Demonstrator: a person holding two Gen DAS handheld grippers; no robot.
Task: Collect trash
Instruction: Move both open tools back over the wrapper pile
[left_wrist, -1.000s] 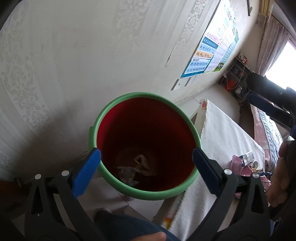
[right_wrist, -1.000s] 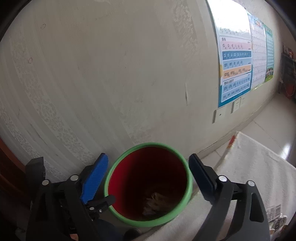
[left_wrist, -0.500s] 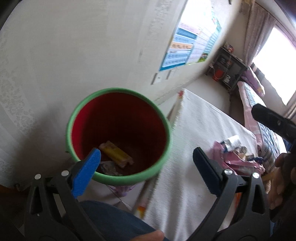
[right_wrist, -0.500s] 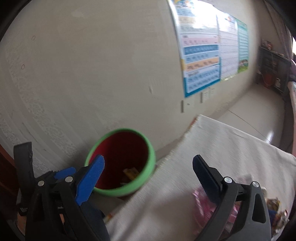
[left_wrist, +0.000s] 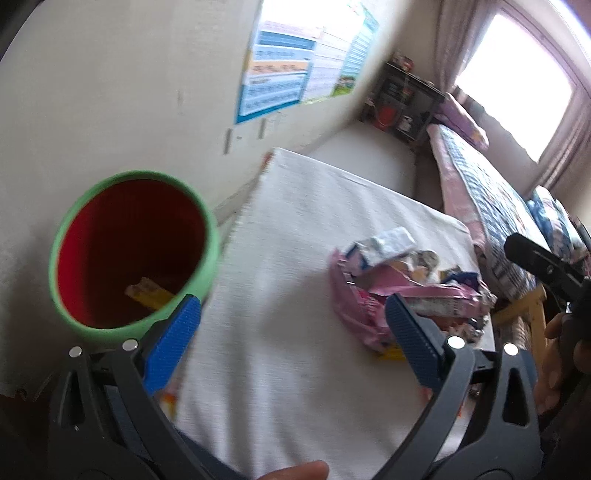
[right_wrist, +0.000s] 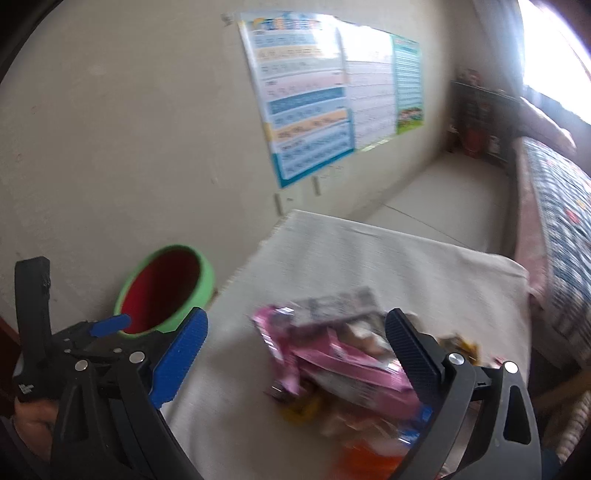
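Crumpled pink wrapper pile (left_wrist: 402, 291) on the white cloth (left_wrist: 295, 258); green-rimmed red bin (left_wrist: 129, 251) beside it, scraps inside.

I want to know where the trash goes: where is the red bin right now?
The red bin stands at the left of both views, against the wall and beside the left edge of the white cloth.

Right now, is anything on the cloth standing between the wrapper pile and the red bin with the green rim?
Nothing visible does. The wrapper pile lies on the white cloth, and the cloth between it and the red bin beside the cloth's edge is bare. The right gripper is open above the pile, holding nothing.
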